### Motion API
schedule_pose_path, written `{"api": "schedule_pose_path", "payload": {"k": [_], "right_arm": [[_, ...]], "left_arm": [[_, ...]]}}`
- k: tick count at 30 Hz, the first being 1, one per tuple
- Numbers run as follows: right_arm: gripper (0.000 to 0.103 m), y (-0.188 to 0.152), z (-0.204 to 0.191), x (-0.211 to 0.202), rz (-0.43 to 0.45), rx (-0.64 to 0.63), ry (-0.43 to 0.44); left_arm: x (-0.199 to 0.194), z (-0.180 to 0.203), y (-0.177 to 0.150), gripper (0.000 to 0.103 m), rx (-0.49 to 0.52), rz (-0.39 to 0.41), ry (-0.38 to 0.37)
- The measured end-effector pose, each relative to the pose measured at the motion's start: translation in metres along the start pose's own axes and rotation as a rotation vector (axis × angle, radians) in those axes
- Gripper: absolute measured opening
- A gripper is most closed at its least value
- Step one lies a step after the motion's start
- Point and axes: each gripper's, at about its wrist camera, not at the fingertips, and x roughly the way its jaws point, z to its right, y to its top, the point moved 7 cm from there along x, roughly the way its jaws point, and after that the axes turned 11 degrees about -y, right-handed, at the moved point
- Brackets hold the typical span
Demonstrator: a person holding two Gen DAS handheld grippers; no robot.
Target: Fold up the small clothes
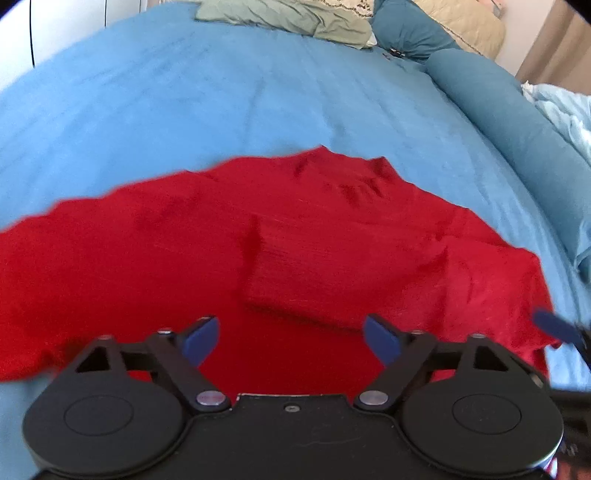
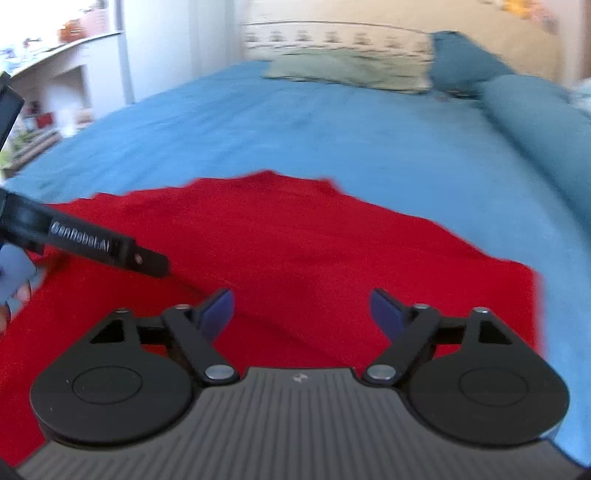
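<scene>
A red garment (image 1: 295,236) lies spread on the blue bed cover (image 1: 184,96), with a flap or sleeve (image 1: 310,273) folded over its middle. My left gripper (image 1: 291,334) hovers over its near part, jaws open and nothing pinched between the blue pads. In the right wrist view the same red garment (image 2: 303,236) fills the foreground, and my right gripper (image 2: 303,308) stands wide open above it, holding nothing. The left gripper's black body (image 2: 92,243) reaches in from the left. One blue fingertip (image 1: 554,325) of the right gripper shows at the garment's right corner.
A pale green pillow (image 1: 288,18) and a teal bolster (image 1: 498,110) lie at the far and right sides of the bed. Light blue bedding (image 1: 565,110) is bunched at the right. A white shelf unit (image 2: 62,66) stands off the bed's left side. A gloved hand (image 2: 13,273) shows at the left edge.
</scene>
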Motion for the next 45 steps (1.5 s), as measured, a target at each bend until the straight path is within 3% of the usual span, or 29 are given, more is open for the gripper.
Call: {"api": "schedule_pose_path", "payload": {"k": [3, 7, 10, 11, 13, 16, 21, 25, 32, 35, 37, 39, 40, 43, 45], "right_arm": [[0.100, -0.024, 0.039, -0.014, -0.038, 0.057, -0.122], [0.100, -0.059, 0.080, -0.016, -0.116, 0.156, -0.238], [0.100, -0.081, 0.103, -0.008, -0.168, 0.224, -0.298], [0.100, -0.085, 0.110, -0.005, -0.174, 0.243, -0.310], [0.099, -0.090, 0.121, 0.000, -0.177, 0.266, -0.333], [0.099, -0.080, 0.130, 0.016, -0.171, 0.263, -0.367], [0.098, -0.057, 0.133, 0.039, -0.164, 0.215, -0.371], [0.097, -0.054, 0.140, 0.049, -0.183, 0.153, -0.385], [0.097, -0.068, 0.160, 0.046, -0.205, 0.186, -0.364], [0.097, -0.065, 0.157, 0.045, -0.216, 0.156, -0.356], [0.098, -0.063, 0.160, 0.043, -0.236, 0.150, -0.338], [0.099, -0.060, 0.162, 0.037, -0.257, 0.147, -0.323], [0.099, -0.058, 0.162, 0.031, -0.256, 0.146, -0.310], [0.099, -0.043, 0.149, 0.008, -0.219, 0.153, -0.238], [0.100, -0.025, 0.129, 0.000, -0.165, 0.176, -0.124]], "left_arm": [[0.013, 0.006, -0.001, 0.066, -0.035, -0.002, -0.007], [0.023, 0.009, 0.005, 0.058, -0.063, 0.043, 0.046], [0.031, 0.009, 0.016, 0.027, -0.051, 0.072, 0.089], [0.033, 0.009, 0.021, 0.009, -0.044, 0.078, 0.109], [0.031, 0.010, 0.032, 0.009, -0.044, 0.108, 0.111], [0.002, 0.017, 0.051, 0.009, -0.014, 0.214, 0.120], [-0.059, -0.003, 0.060, 0.008, 0.003, 0.363, 0.245], [-0.051, -0.033, 0.036, 0.008, -0.011, 0.307, 0.275], [-0.043, -0.051, 0.000, 0.009, -0.002, 0.254, 0.289], [-0.050, -0.053, -0.014, 0.022, 0.025, 0.209, 0.320], [-0.060, -0.055, -0.024, 0.033, 0.054, 0.175, 0.388], [-0.075, -0.059, -0.030, 0.055, 0.071, 0.147, 0.468], [-0.079, -0.059, -0.029, 0.056, 0.072, 0.148, 0.480], [-0.099, -0.052, -0.024, 0.063, 0.064, 0.171, 0.424], [-0.099, -0.044, -0.017, 0.072, 0.084, 0.182, 0.376]]}}
